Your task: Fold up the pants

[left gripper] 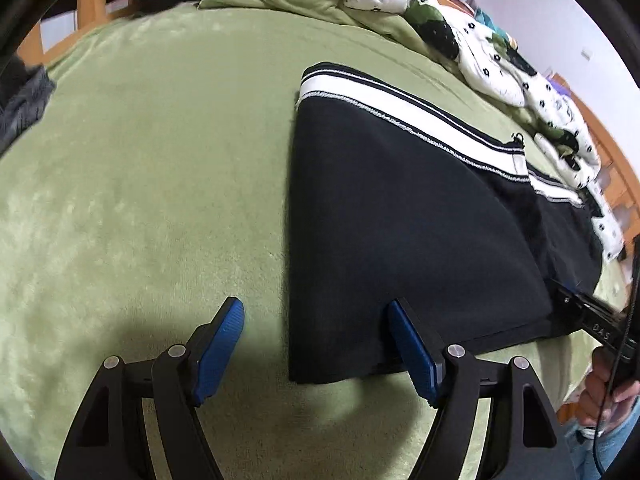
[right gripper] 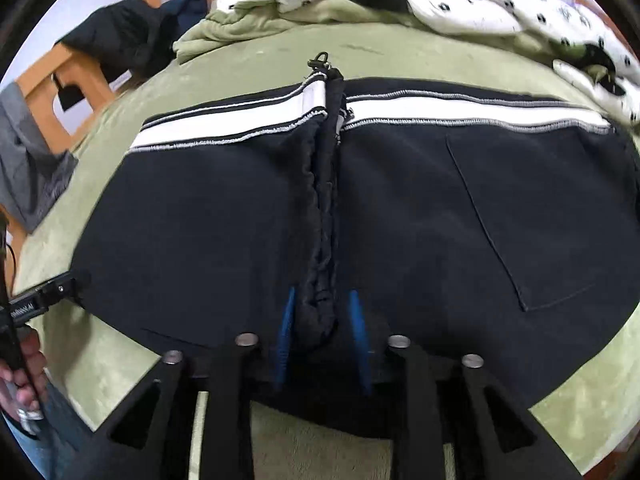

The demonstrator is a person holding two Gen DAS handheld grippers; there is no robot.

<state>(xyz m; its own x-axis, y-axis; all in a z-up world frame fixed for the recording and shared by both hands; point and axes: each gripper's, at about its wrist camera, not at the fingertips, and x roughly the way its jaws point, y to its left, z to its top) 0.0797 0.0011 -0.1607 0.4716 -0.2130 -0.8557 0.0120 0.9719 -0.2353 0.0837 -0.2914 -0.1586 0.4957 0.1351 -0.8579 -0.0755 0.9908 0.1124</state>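
Right hand-held gripper (right gripper: 320, 344): jaws part-closed, straddling a raised black fabric ridge at the near edge of the pants (right gripper: 200, 208). Blue pads sit on either side of the ridge; gaps show, so pads don't look to be pressing, so not a firm grasp as far as I can tell. Left hand-held gripper (left gripper: 316, 348): released, jaws wide, nothing between them; right pad over the near-left corner of the pants, left pad over bare bed (left gripper: 140, 160).

Pants lie flat on the green bed cover, black, white-striped waistband (right gripper: 440, 106) on the far side. Long axis runs left-right across the right wrist view; the ridge runs near-to-far, splitting them into two halves. Patterned quilt (right gripper: 460, 4) heaped beyond, well apart.

Key relation: pants are straight ahead of the right gripper, and up-right of the left one. Right hand is nearer the middle, left nearer the end. Next fold likely turns on the ridge line.
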